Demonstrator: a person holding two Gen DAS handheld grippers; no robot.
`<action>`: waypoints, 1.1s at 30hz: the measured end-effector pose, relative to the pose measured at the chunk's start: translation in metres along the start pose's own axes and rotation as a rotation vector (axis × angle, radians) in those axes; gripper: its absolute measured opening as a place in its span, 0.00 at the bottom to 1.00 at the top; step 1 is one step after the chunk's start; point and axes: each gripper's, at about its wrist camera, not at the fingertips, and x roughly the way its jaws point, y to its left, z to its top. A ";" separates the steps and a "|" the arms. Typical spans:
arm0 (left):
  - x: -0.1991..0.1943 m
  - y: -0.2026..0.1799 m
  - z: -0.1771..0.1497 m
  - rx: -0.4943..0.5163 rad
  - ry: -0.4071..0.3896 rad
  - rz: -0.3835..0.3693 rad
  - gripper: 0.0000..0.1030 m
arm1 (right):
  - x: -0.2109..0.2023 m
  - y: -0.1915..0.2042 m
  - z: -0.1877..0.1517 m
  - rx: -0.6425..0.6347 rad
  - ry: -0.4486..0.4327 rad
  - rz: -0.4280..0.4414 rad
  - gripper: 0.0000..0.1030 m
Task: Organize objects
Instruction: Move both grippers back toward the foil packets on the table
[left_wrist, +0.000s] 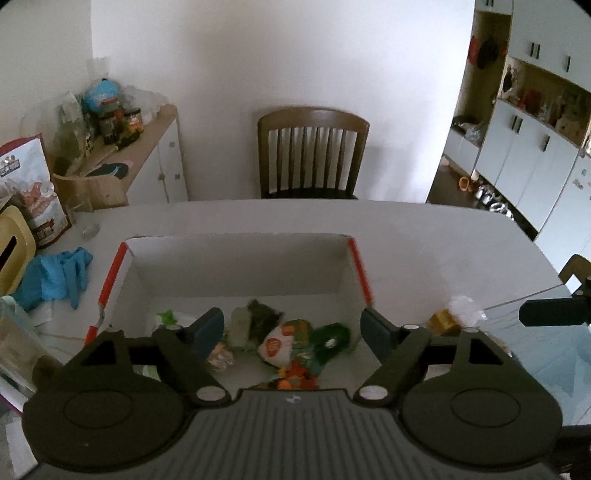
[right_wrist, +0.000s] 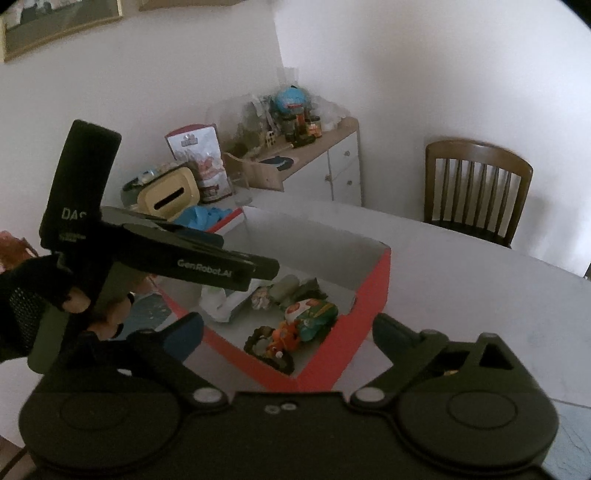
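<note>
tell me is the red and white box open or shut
Open. The box has no lid on it, and both wrist views look straight down onto the small toys and packets lying on its floor.

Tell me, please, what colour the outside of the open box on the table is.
Red outside, white inside; the right wrist view shows it best.

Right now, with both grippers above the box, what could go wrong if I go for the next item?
The left gripper and right gripper hang open and empty close together over the red box, so they could collide. The snack packets in it lie piled and overlapping; a grab may lift several. The small gold item sits right beside the box wall, so reaching for it could nudge the box.
</note>
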 end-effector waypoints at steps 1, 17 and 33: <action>-0.004 -0.003 -0.001 0.000 -0.008 0.001 0.80 | -0.005 -0.002 -0.001 -0.003 -0.007 0.002 0.97; -0.018 -0.094 -0.017 -0.010 -0.109 -0.068 0.85 | -0.089 -0.072 -0.055 0.022 -0.085 -0.102 0.99; 0.035 -0.159 -0.031 0.098 -0.059 -0.100 0.85 | -0.089 -0.126 -0.115 0.061 0.001 -0.202 0.99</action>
